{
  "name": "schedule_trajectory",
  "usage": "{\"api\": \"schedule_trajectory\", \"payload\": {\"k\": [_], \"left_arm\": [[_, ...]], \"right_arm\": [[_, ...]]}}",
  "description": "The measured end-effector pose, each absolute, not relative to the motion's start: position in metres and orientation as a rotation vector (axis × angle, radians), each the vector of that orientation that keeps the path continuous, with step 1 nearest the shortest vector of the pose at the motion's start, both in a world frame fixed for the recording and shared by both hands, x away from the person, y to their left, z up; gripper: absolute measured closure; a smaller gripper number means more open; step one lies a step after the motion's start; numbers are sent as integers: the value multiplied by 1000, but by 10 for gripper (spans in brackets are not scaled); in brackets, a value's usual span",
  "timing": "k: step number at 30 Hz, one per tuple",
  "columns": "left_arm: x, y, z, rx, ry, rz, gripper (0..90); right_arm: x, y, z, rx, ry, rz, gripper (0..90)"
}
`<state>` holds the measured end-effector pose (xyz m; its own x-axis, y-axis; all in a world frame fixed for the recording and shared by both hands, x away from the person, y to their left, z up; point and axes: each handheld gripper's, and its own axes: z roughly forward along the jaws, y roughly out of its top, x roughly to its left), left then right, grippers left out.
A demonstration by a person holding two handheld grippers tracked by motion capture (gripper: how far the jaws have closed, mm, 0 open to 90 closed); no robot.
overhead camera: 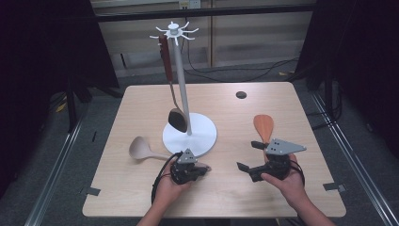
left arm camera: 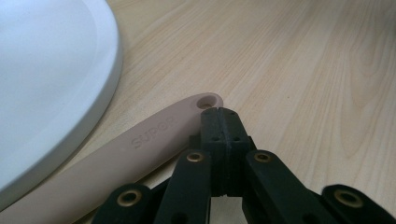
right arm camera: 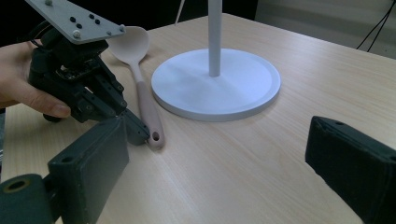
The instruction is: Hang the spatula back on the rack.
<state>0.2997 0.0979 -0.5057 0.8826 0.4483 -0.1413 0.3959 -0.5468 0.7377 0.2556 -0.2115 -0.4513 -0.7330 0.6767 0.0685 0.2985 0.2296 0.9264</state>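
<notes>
A pale pink spoon point(overhead camera: 140, 147) lies flat on the wooden table, left of the white stand's round base point(overhead camera: 204, 134). My left gripper point(overhead camera: 206, 168) is shut with nothing between its jaws. Its tips rest beside the holed end of the spoon's handle point(left arm camera: 140, 142), seen close in the left gripper view, where the gripper point(left arm camera: 219, 114) points along the table. The right gripper view shows that gripper point(right arm camera: 137, 133) touching or nearly touching the handle end point(right arm camera: 154, 136). My right gripper point(overhead camera: 249, 155) stands open near the front right, its jaws point(right arm camera: 219, 163) wide apart and empty.
A dark brown ladle point(overhead camera: 177, 120) hangs from a hook on the stand's pole point(overhead camera: 182, 75). An orange spatula point(overhead camera: 263, 126) lies just beyond the right gripper. A small round hole point(overhead camera: 241, 94) sits in the table's far right. The stand's base point(left arm camera: 46, 70) is close to the left gripper.
</notes>
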Motion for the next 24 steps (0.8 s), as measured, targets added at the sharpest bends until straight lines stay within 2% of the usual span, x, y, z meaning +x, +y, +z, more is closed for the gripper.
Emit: {"api": "schedule_trajectory", "payload": {"k": [8,16,24], "left_arm": [[298,104,-504,2200,628,60,858],[301,127,-489,2178,659,108,824],[308,152,-480,2192,699,166,733]], "right_arm": [[258,-209,-451,894,2166,1510,57],[267,-203,-453,884,2183,1536,57],[268,-200,-455,873,2202,1537,57]]}}
